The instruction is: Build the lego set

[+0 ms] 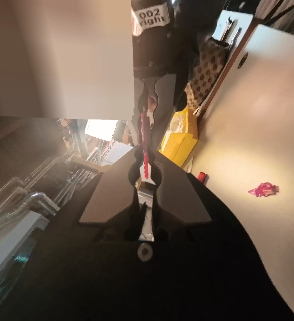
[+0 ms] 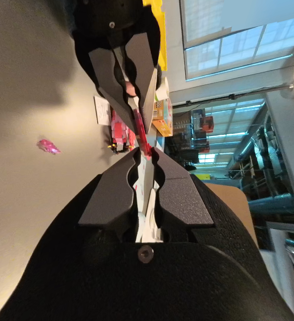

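We hold a thin red brick plate [image 2: 142, 139] in mid-air between us, left gripper [image 1: 143, 154] and right gripper [image 2: 145, 151] each pinching one end, tips facing, above the table [image 2: 29, 173].

Sticker: a white sticker [image 1: 153, 17] is showing black print on the right gripper [image 1: 145, 121], on its black body.
Sheet: a white printed sheet [image 2: 102, 112] is lying ahead-left of that gripper's tips, its print too small to read.
Box: an orange box [image 2: 162, 121] is showing blurred print ahead-right.
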`<state>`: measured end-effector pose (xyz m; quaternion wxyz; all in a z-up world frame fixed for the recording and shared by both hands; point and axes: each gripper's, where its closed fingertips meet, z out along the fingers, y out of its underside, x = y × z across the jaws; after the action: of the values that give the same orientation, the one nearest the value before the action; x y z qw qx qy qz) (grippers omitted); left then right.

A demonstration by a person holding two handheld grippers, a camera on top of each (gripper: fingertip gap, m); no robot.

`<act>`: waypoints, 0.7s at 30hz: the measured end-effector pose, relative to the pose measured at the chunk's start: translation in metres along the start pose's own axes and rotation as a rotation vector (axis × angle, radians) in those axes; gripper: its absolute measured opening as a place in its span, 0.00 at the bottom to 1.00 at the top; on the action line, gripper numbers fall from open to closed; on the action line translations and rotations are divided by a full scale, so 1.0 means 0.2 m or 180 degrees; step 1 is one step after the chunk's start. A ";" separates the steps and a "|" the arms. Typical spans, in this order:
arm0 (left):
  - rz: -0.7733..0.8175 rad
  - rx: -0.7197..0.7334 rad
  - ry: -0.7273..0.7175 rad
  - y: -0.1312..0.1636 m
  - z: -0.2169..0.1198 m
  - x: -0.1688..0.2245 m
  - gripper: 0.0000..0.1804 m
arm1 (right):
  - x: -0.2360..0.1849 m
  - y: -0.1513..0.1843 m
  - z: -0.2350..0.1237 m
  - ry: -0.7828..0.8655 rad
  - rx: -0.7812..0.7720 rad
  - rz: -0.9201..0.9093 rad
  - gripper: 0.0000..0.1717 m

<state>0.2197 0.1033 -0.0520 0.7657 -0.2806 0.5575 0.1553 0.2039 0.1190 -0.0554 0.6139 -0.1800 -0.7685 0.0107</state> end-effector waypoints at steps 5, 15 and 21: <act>-0.0410 0.0256 0.0106 -0.05 -0.03 -0.03 0.01 | 0.01 -0.06 -0.03 -0.0149 0.0239 0.0249 0.05; -0.0778 0.0142 0.0277 0.02 -0.02 0.02 0.01 | -0.05 0.00 0.01 -0.0576 -0.0150 0.0403 0.05; -0.0265 -0.0255 0.0282 0.07 0.02 0.10 0.17 | -0.08 0.17 0.07 -0.0398 -0.0949 -0.0162 0.05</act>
<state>0.2216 0.1147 -0.0745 0.7342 -0.3406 0.5720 0.1331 0.2014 0.1483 -0.0818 0.5314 -0.2485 -0.8026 -0.1078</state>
